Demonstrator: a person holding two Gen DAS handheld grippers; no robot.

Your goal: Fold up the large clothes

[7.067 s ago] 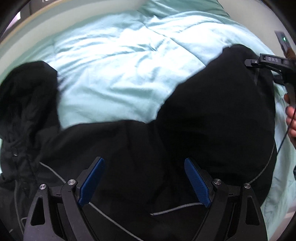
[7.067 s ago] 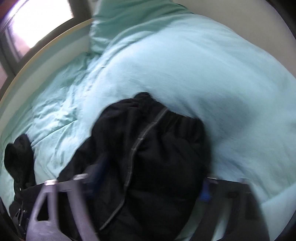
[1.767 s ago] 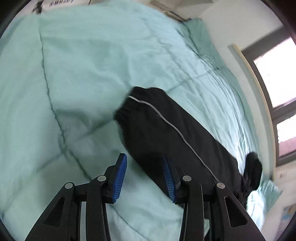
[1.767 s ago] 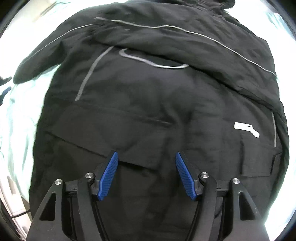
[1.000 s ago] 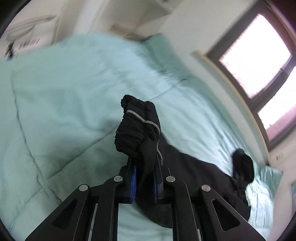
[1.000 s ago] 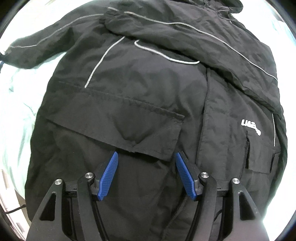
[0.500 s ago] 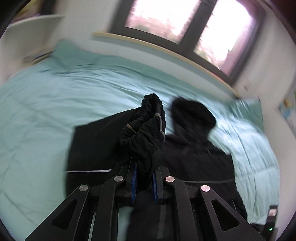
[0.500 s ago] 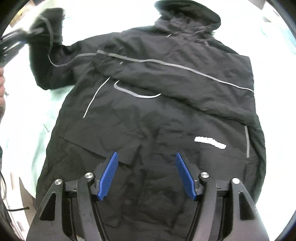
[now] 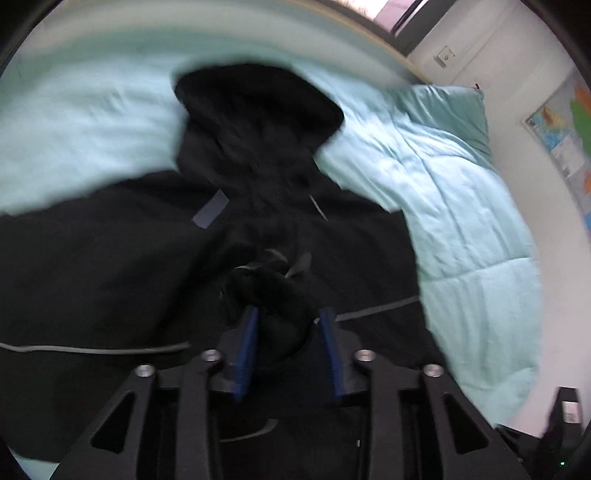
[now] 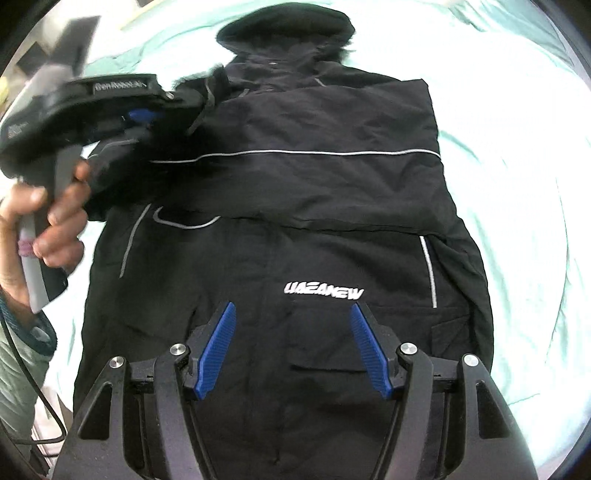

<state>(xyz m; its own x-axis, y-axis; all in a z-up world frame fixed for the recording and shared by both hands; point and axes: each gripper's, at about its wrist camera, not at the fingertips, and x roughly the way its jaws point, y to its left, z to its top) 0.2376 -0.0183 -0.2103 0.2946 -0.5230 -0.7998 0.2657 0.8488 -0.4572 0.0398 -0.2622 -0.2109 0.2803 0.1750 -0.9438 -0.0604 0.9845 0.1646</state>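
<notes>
A black hooded jacket (image 10: 295,206) with grey piping and a white chest logo lies flat on a mint green duvet (image 10: 517,184), hood (image 10: 284,26) at the far end. One sleeve is folded across the chest. My left gripper (image 9: 288,325) is shut on the other sleeve's bunched cuff (image 9: 273,291) and holds it above the jacket's chest, below the hood (image 9: 255,99). It also shows in the right wrist view (image 10: 140,114), held by a hand over the jacket's left shoulder. My right gripper (image 10: 291,343) is open and empty, above the jacket's lower front.
The duvet (image 9: 461,206) covers the whole bed, with a pillow (image 9: 443,107) at the far right. A window and white wall with a poster (image 9: 557,122) stand behind the bed. A cable (image 10: 22,369) hangs at the left edge.
My left gripper has carried the cuff inward over the jacket's chest, toward the hood. My right gripper has stayed open and shifted slightly over the lower front.
</notes>
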